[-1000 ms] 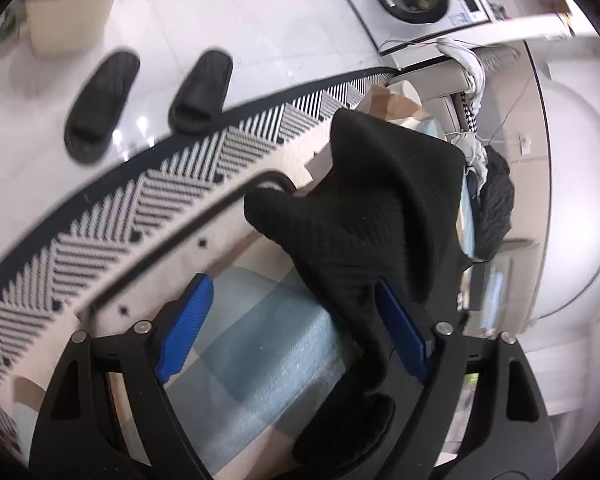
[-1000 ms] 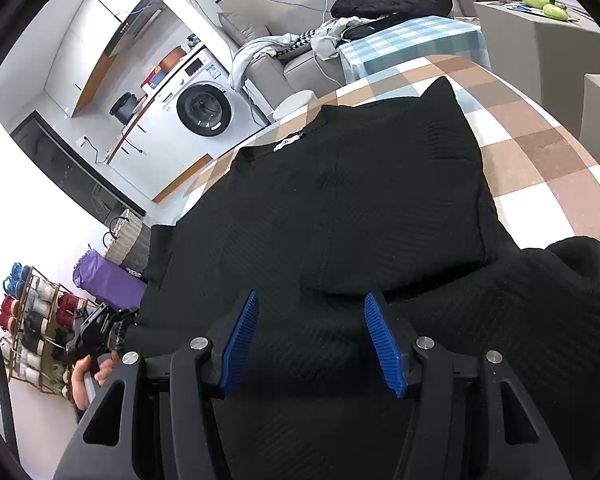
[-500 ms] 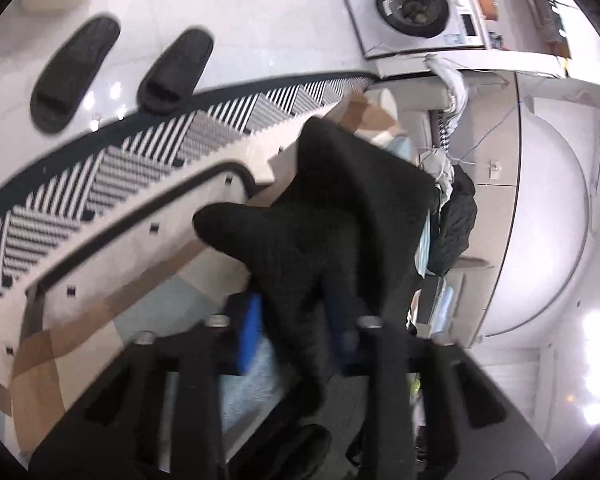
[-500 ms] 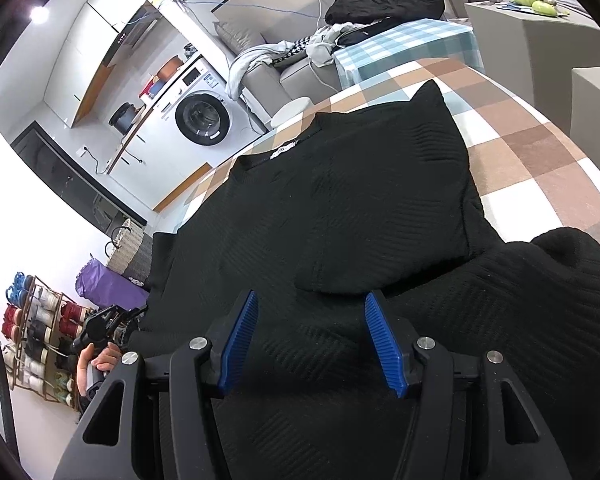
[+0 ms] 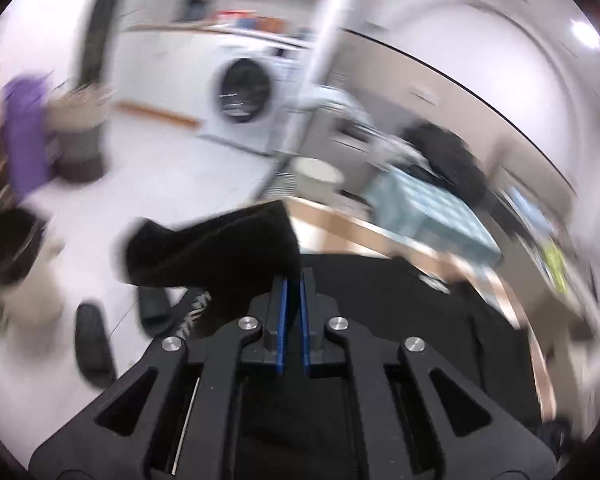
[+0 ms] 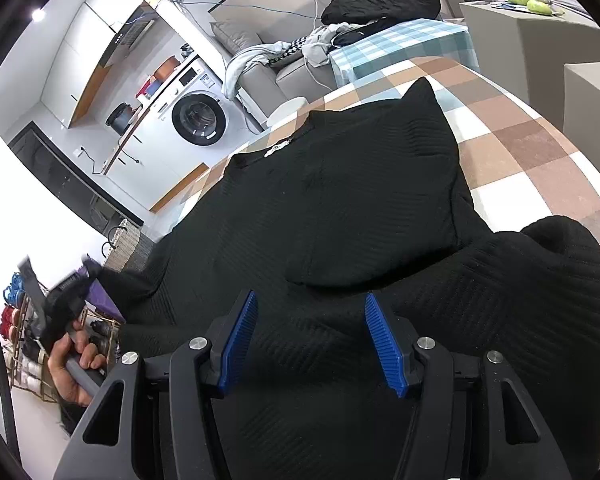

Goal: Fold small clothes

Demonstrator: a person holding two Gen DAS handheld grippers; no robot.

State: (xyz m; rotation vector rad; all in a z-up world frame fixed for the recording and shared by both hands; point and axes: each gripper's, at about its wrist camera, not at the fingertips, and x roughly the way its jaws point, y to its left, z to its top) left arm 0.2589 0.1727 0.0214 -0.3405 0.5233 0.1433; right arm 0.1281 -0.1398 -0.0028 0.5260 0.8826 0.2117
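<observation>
A black ribbed knit top lies spread on the checked tablecloth, its right sleeve folded in across the body. My right gripper is open and hovers low over the hem near the front. My left gripper is shut on the left sleeve and holds it lifted off the table's left edge; that view is blurred by motion. In the right wrist view the left gripper shows at far left with the sleeve end in it.
A washing machine stands at the back left. A sofa with piled clothes and a small checked table are behind the table. Black slippers lie on the floor. A shoe rack stands at left.
My left gripper closed on the sleeve, then lifted and swung it so the view now faces the room. My right gripper stayed open and almost still.
</observation>
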